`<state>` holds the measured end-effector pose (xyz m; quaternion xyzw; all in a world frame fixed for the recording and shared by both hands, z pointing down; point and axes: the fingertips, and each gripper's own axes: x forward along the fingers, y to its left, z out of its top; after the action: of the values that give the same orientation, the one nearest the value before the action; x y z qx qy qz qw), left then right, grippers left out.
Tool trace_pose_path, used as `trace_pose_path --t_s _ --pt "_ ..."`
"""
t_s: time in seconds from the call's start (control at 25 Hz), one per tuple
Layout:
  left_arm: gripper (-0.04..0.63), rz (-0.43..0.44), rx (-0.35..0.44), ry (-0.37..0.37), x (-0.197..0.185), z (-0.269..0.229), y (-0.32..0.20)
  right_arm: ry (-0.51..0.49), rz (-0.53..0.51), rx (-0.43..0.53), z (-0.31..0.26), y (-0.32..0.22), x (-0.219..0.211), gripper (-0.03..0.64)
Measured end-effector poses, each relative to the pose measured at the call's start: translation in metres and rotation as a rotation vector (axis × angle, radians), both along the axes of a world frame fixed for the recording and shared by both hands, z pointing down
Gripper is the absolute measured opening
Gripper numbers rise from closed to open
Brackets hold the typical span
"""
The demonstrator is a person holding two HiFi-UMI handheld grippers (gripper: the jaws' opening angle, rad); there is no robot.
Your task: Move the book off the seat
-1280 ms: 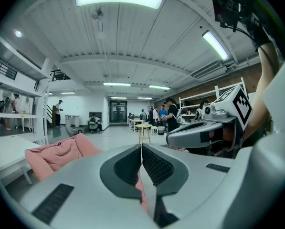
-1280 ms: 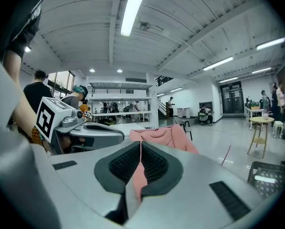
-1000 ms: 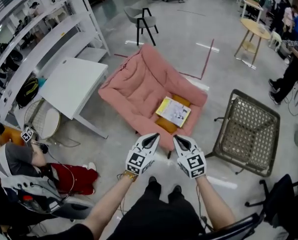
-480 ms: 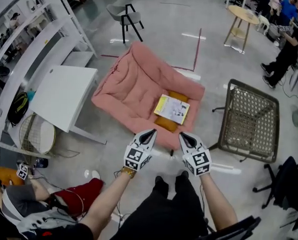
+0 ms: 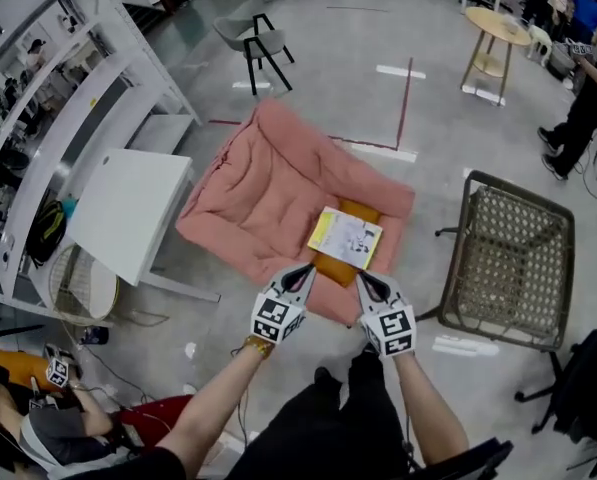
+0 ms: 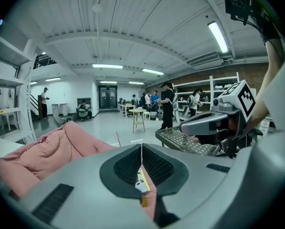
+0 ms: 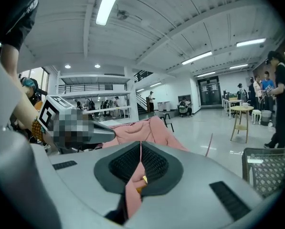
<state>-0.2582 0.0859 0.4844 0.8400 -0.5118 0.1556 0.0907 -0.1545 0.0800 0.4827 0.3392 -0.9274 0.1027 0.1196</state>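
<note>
The book (image 5: pixel 346 238) lay at the front edge of the pink seat (image 5: pixel 268 183), its long side running about nine to three o'clock. It sat at one o'clock from the left gripper (image 5: pixel 305 272) and eleven from the right gripper (image 5: pixel 363 280), both clenched on nothing and about equally near.

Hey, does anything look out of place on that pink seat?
Yes: a yellow-and-white book lies flat on the orange cushion at the near corner of the pink seat, where someone would sit. Nothing looks spilled or broken.
</note>
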Motion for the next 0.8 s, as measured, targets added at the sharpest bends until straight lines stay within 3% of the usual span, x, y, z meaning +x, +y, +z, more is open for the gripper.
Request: trace_pose_path --t_s 0.44,0.8 --pt "0.014 -0.003 -0.085 -0.043 0.000 0.060 -0.067 0.006 0.042 -0.089 0.061 -0.068 0.018 0.015" --pt "0.015 0.039 -0.217 -0.079 -0.042 0.148 -0.120 0.008 0.149 -0.180 0.131 -0.112 0.011 0.015"
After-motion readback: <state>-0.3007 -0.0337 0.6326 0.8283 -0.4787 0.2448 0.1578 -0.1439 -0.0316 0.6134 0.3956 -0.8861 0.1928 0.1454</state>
